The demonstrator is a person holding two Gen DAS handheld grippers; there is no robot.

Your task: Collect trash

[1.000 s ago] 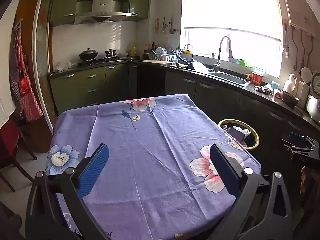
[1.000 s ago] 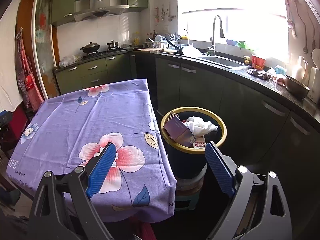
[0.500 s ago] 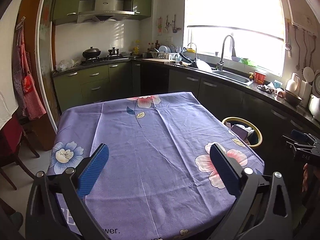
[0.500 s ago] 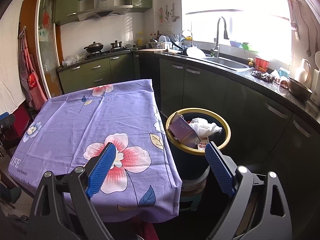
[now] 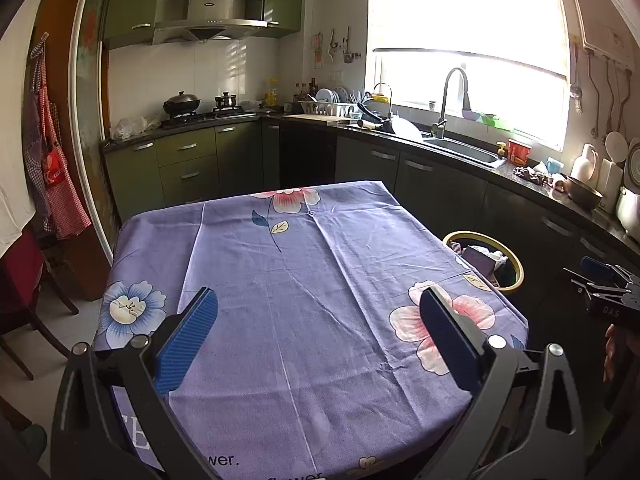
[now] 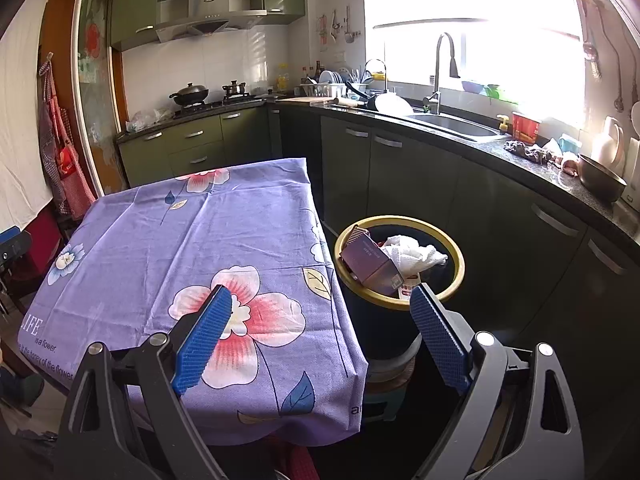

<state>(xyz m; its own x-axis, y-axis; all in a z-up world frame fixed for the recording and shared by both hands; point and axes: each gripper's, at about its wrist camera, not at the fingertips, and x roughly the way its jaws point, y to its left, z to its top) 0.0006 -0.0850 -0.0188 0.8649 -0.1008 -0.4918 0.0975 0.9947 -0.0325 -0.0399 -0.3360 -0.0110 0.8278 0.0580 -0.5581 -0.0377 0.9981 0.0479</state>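
Both grippers pulling back, left gripper point(image 5: 318, 334) and right gripper point(image 6: 320, 330) jaws apart and empty; tablecloth point(image 5: 304, 288) bare, trash bin point(image 6: 454, 250) full, collection looks finished

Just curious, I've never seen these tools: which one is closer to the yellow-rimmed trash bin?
The right tool. It hangs open just short of the trash bin, beside the table's corner. The left tool is open over the purple tablecloth, with the bin beyond the table's far right edge.

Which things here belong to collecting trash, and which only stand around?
Job:
- round dark bin with yellow rim
- purple cardboard box inside it
- crumpled white paper inside it

Around:
- purple flowered tablecloth
- black wok
- red cup
- metal bowl
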